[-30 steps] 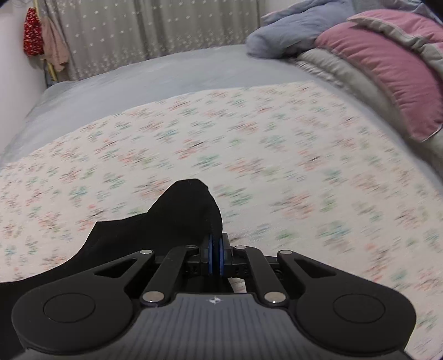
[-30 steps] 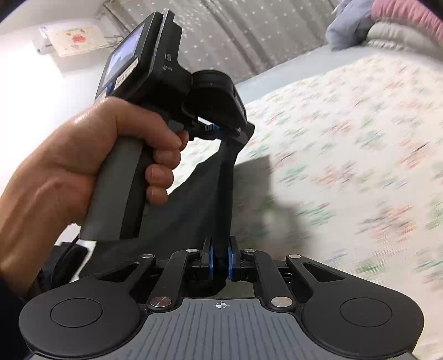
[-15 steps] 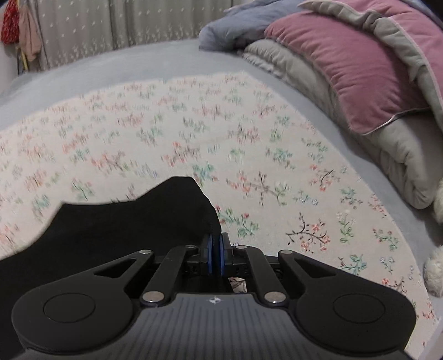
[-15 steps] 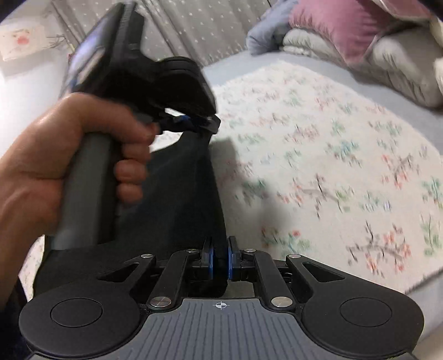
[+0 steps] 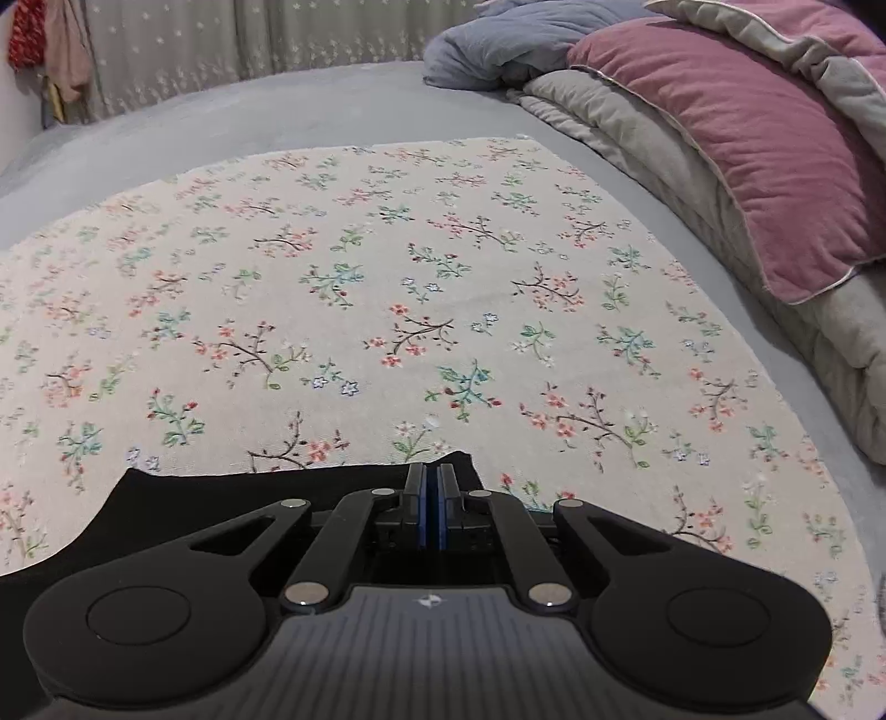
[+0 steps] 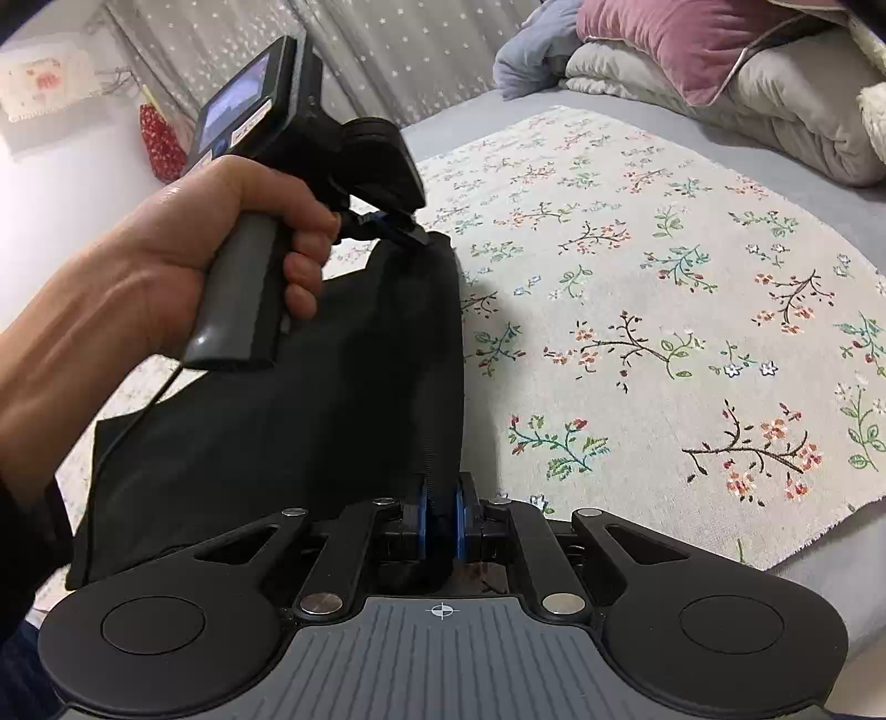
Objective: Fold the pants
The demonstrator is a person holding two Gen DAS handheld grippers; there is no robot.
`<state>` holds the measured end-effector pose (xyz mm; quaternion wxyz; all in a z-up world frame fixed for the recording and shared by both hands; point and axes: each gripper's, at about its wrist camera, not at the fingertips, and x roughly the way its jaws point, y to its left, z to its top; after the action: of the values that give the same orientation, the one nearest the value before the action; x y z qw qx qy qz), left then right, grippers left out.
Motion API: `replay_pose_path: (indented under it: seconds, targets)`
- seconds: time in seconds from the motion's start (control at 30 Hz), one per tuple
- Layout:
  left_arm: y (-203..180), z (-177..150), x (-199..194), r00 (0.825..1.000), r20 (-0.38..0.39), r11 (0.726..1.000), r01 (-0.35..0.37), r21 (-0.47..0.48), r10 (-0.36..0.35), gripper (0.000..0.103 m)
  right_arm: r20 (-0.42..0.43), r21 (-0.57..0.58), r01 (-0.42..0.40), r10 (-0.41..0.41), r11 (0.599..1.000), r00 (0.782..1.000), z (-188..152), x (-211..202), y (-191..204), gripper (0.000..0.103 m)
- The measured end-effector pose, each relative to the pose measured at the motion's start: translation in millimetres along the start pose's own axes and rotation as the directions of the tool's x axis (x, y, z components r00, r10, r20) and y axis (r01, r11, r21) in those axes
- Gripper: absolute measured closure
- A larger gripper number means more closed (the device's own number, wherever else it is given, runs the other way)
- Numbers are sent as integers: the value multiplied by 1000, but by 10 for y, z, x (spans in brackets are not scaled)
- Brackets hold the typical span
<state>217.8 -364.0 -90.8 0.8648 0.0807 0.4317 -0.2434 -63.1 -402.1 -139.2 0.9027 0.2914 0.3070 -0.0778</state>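
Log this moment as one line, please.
step: fold | left gripper: shut on black fabric pants | right gripper: shut on pants | pants: held over floral cloth

A floral cloth (image 5: 387,288) covers a grey bed (image 5: 277,116). Pink pillow (image 5: 736,149) and folded quilts (image 5: 653,138) pile at two o'clock; dotted curtains (image 5: 249,39) hang at twelve.

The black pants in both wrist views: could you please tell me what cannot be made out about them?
- Left wrist view: most of the pants lies hidden behind the left gripper.
- Right wrist view: the lower pants run behind the right gripper and the hand.
- Waistband or hem held: cannot tell.
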Motion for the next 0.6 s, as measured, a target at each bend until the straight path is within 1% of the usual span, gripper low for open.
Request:
replay_pose_path:
  seconds: [0.07, 0.13, 0.17, 0.2, 0.23, 0.27, 0.3, 0.37, 0.43, 0.5, 0.53, 0.6]
  targets:
    - [67, 37, -54, 999, 11, 999, 42, -33, -41, 87, -6, 6, 2, -2, 1000, 1000, 3, 42, -43, 95]
    - [183, 93, -120, 997, 31, 993, 68, -96, -66, 78, -6, 9, 2, -2, 1000, 1000, -2, 33, -45, 95]
    - [237, 112, -155, 996, 38, 989, 88, -118, -84, 66, -5, 9, 3, -3, 1000, 1000, -4, 26, -41, 95]
    - [257, 117, -179, 994, 40, 987, 109, -122, -105, 56, -3, 8, 3, -3, 1000, 1000, -6, 26, -38, 95]
    - [236, 111, -189, 992, 29, 987, 125, -105, -122, 54, -2, 7, 5, -5, 1000, 1000, -8, 28, -30, 95]
    - [169, 93, -182, 991, 11, 989, 132, -70, -131, 49, 2, 2, 7, -7, 1000, 1000, -11, 23, -19, 95]
    - [66, 51, -171, 991, -15, 991, 135, -12, -135, 43, 6, -7, 12, -12, 1000, 1000, -14, 20, -2, 95]
    - [-155, -62, -131, 991, -61, 987, 125, 105, -119, 35, 27, -39, 20, -19, 999, 999, -30, -3, 53, 95]
    - [-379, -174, -60, 994, -88, 976, 81, 202, -64, 34, 60, -89, 23, -17, 996, 998, -56, -60, 133, 95]
    - [-549, -264, 26, 995, -103, 958, 27, 287, 3, 34, 102, -162, 45, -29, 986, 994, -94, -115, 239, 95]
    - [-625, -312, 61, 994, -104, 942, -3, 335, 40, 34, 120, -198, 56, -33, 979, 992, -118, -139, 287, 95]
    - [-738, -390, 101, 992, -95, 909, -38, 415, 85, 34, 152, -262, 73, -33, 962, 988, -169, -178, 385, 95]
